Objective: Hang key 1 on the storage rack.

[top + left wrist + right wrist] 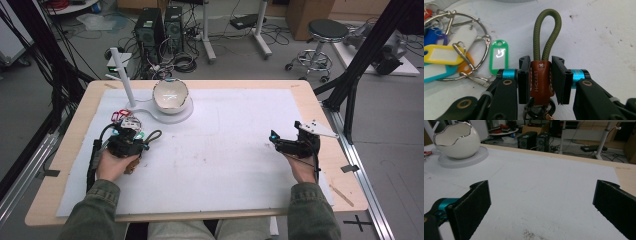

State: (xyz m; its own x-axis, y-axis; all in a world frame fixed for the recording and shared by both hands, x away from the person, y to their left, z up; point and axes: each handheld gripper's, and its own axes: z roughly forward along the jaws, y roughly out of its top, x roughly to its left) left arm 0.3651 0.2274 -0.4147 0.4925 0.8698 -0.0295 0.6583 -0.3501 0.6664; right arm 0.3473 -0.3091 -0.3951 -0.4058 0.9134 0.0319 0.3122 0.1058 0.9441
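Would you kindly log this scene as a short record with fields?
Held item: brown leather key fob with olive cord loop
Left hand-held gripper: shut on the fob's leather part, cord loop pointing away from it
Right hand-held gripper: open, nothing between its jaws
Nearby: ring of coloured plastic key tags, beside the fob
Far side: white egg-shaped bowl on round white base

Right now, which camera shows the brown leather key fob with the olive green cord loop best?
The left gripper view: the brown leather key fob sits close up between the left gripper pads, stamped lettering visible. The high view shows it small.
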